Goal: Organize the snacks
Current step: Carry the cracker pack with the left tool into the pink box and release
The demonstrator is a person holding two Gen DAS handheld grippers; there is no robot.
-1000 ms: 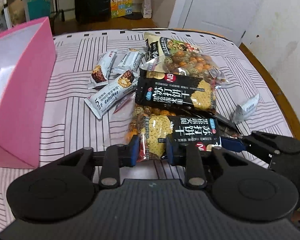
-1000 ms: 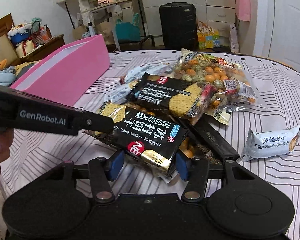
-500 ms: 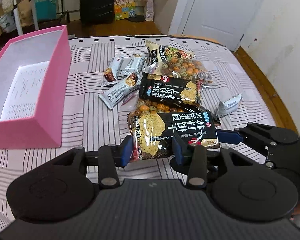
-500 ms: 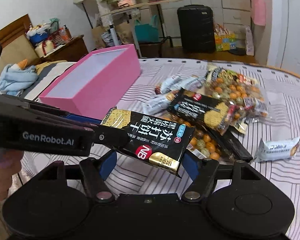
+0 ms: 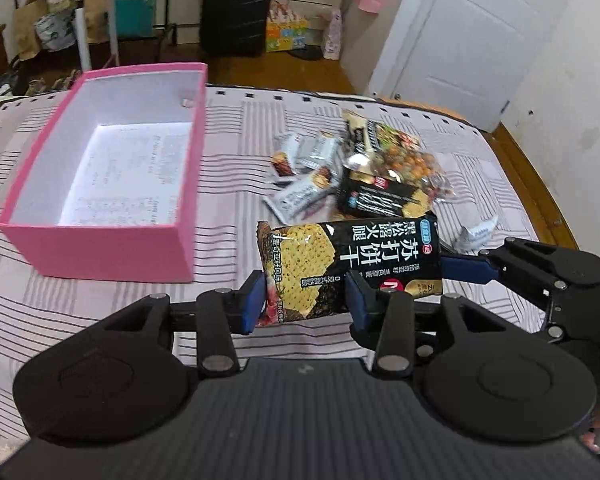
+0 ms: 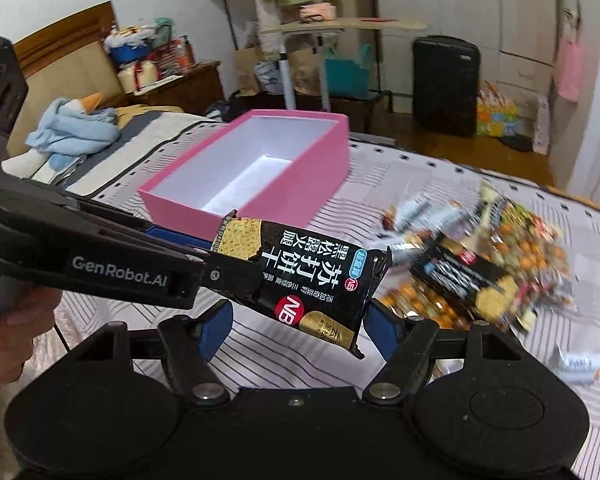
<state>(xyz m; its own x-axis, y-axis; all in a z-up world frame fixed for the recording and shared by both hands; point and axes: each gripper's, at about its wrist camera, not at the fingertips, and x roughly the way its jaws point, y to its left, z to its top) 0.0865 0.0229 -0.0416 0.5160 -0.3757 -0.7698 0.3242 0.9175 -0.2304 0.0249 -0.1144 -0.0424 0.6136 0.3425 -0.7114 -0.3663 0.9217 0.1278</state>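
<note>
Both grippers hold one black soda-cracker packet (image 5: 352, 260) in the air above the striped bed. My left gripper (image 5: 304, 300) is shut on its left end; my right gripper (image 6: 296, 322) is shut on its right end, where the packet (image 6: 308, 276) fills the jaws. The open pink box (image 5: 104, 176), white inside and empty, lies to the left; it also shows in the right wrist view (image 6: 260, 168). The other snacks stay in a heap (image 5: 364, 176): a second black cracker packet (image 6: 468, 280), bags of coated nuts and several small white bars.
A small white snack wrapper (image 5: 478, 234) lies apart at the right of the heap. The bed's wooden edge (image 5: 536, 192) runs on the right. A black suitcase (image 5: 234, 8) and a white door (image 5: 472, 40) stand beyond the bed.
Both grippers have lifted the cracker packet off the heap and carried it up and left, nearer the pink box. The box interior has come into view.
</note>
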